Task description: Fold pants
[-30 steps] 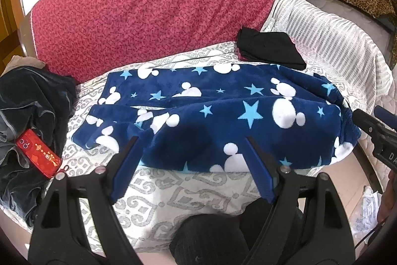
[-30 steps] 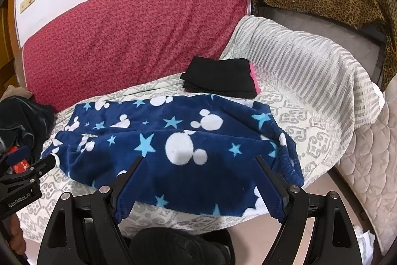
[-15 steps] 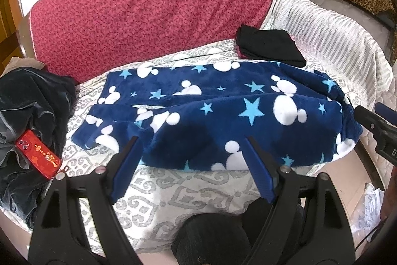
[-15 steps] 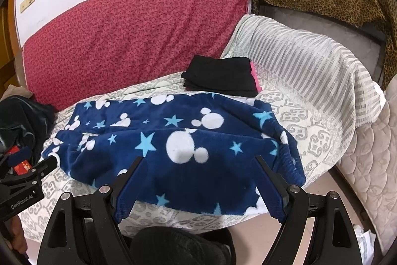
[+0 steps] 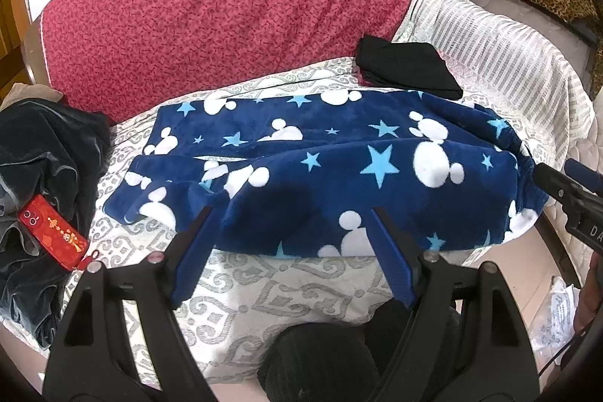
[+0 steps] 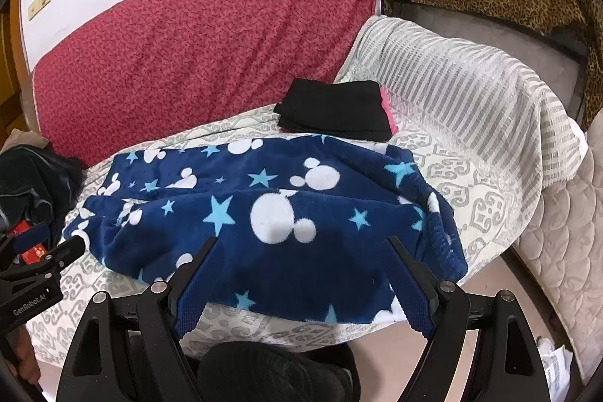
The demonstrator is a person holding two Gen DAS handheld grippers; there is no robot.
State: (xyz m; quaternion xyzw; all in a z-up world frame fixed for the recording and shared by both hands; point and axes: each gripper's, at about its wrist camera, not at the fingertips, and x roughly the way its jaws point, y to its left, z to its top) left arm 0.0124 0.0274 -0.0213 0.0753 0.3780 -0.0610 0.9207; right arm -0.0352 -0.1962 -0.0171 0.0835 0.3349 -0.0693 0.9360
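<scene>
The fleece pants (image 5: 328,172) are lying stretched sideways across the patterned cover (image 5: 286,281), just ahead of both claws, already doubled leg over leg. The left gripper (image 5: 292,243) is hovering with its jaws spread wide and gripping nothing; the cuff end is lying ahead and to its left, the waistband to its right. The right gripper (image 6: 301,274) is likewise gaping and empty — the waistband is bunching ahead and to its right. Beyond the pants sits a folded black garment (image 6: 335,115).

Judging by this, the lengthwise fold looks done and the crosswise fold is coming up — the next move is calling for the left claw to dip onto the cuffs, pinch both layers, and carry them toward the waistband.
</scene>
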